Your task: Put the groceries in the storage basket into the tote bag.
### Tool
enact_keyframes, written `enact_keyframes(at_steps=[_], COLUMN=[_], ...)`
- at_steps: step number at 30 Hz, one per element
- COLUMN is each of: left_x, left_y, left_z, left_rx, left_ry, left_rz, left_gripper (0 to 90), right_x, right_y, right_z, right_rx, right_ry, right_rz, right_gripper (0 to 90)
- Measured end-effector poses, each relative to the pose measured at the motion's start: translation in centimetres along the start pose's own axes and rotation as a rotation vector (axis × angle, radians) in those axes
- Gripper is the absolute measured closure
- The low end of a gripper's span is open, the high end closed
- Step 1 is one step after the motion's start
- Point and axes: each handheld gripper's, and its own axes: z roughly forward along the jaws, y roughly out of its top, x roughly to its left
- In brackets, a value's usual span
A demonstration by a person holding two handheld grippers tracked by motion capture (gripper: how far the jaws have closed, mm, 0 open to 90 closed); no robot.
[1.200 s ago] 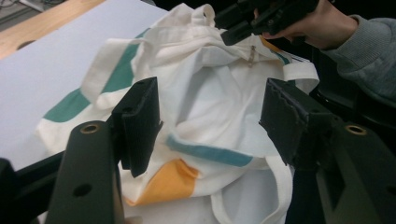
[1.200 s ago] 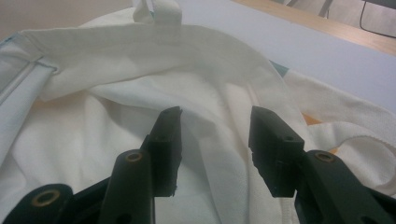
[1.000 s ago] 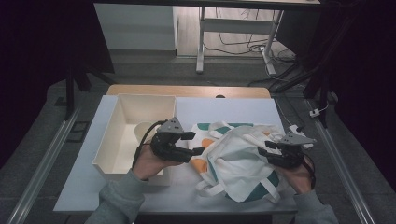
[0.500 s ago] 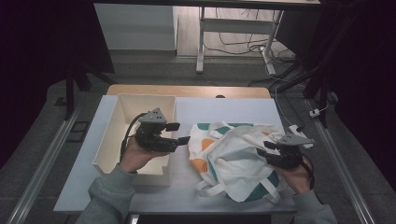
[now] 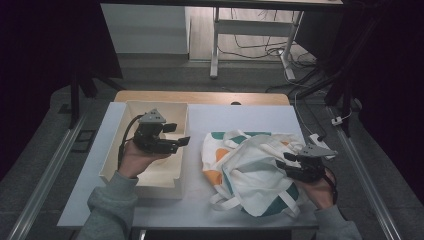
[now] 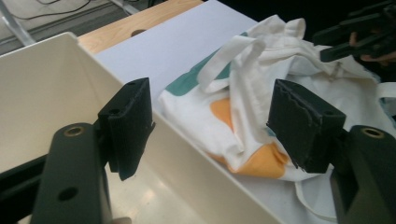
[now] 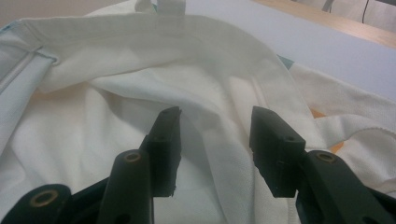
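Left gripper (image 5: 175, 135): spread, empty, level over box (image 5: 116, 150) | right gripper (image 5: 287, 162): spread, fold of bag (image 5: 250, 165) between jaws

Beyond your table (image 5: 150, 210) lie a grey floor (image 5: 165, 75), a white cabinet (image 5: 145, 27), a metal desk frame (image 5: 215, 45), loose cables (image 5: 260, 47); the sides are dark.
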Motion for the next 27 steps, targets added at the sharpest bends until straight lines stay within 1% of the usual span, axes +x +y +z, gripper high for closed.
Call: enact_keyframes(at_steps=[3, 5, 6, 8, 11, 14, 19, 22, 24, 27], left_x=[0.6, 0.9, 1.1, 1.5, 2.0, 2.5, 3.1, 3.8, 4.0, 4.3], left_y=[-0.2, -0.3, -0.4, -0.6, -0.8, -1.0, -1.4, -1.7, -1.9, -2.3], left_z=[0.0, 0.0, 0.0, -0.1, -0.2, -0.1, 0.1, 0.2, 0.3, 0.7], left_rx=[0.004, 0.013, 0.016, 0.02, 0.027, 0.055, 0.087, 0.103, 0.11, 0.15], left_ry=[0.016, 0.041, 0.051, 0.06, 0.084, 0.11, 0.135, 0.172, 0.186, 0.217], left_rz=[-0.015, -0.016, -0.022, -0.029, -0.043, -0.05, -0.059, -0.069, -0.078, -0.074], left_gripper=[29.6, 28.8, 28.2, 27.2, 25.8, 23.4, 20.7, 18.4, 16.7, 13.6], right_x=[0.1, 0.2, 0.3, 0.3, 0.3, 0.3, 0.4, 0.4, 0.4, 0.4], right_y=[0.0, 0.1, 0.1, 0.1, 0.1, 0.0, 0.1, 0.1, 0.1, 0.1], right_z=[0.0, 0.1, 0.1, 0.1, 0.3, 0.4, 0.2, 0.2, 0.1, 0.2], right_rx=[0.001, 0.004, 0.005, 0.008, 0.009, 0.011, 0.006, 0.005, 0.005, 0.006], right_ry=[-0.001, -0.001, -0.002, 0.0, 0.002, 0.005, 0.008, 0.008, 0.008, 0.007], right_rz=[-0.003, -0.007, -0.006, -0.009, -0.008, -0.008, -0.011, -0.012, -0.012, -0.012], right_gripper=[53.5, 53.4, 53.4, 53.4, 53.3, 53.0, 52.8, 52.7, 52.8, 52.7])
